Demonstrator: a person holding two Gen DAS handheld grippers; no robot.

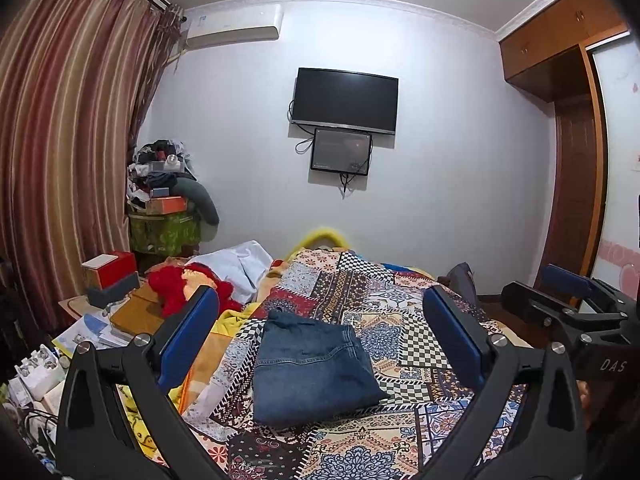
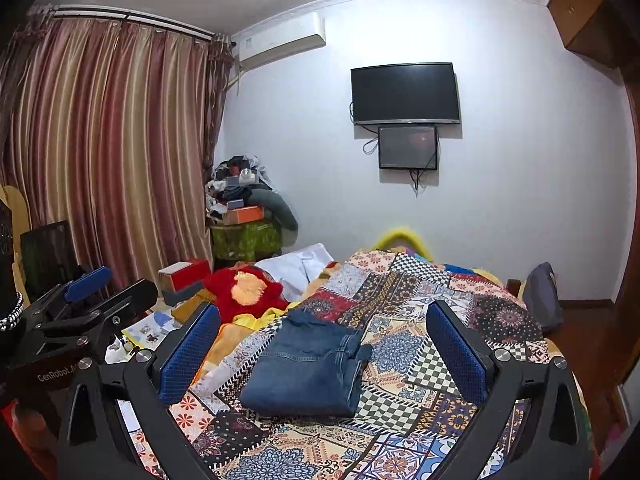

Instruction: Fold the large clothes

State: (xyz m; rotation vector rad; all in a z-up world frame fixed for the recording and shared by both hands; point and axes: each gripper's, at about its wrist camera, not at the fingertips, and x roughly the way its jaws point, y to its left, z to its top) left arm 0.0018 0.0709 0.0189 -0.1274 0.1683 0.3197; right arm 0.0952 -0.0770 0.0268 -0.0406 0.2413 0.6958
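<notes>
Black claws (image 1: 320, 320), blue ribbed pads (image 2: 188, 354)

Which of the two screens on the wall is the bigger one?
The upper black TV is the bigger; the smaller screen hangs directly beneath it, with cables dangling below.

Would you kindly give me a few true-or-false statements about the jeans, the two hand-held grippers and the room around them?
1. The jeans lie folded on the patterned bedspread. True.
2. The left hand-held gripper is clamped on the jeans. False: it is open, holding nothing.
3. The right hand-held gripper is open. True.
4. The wall television shows a bright picture. False: its screen is dark.
5. A red plush toy lies left of the jeans. True.
</notes>
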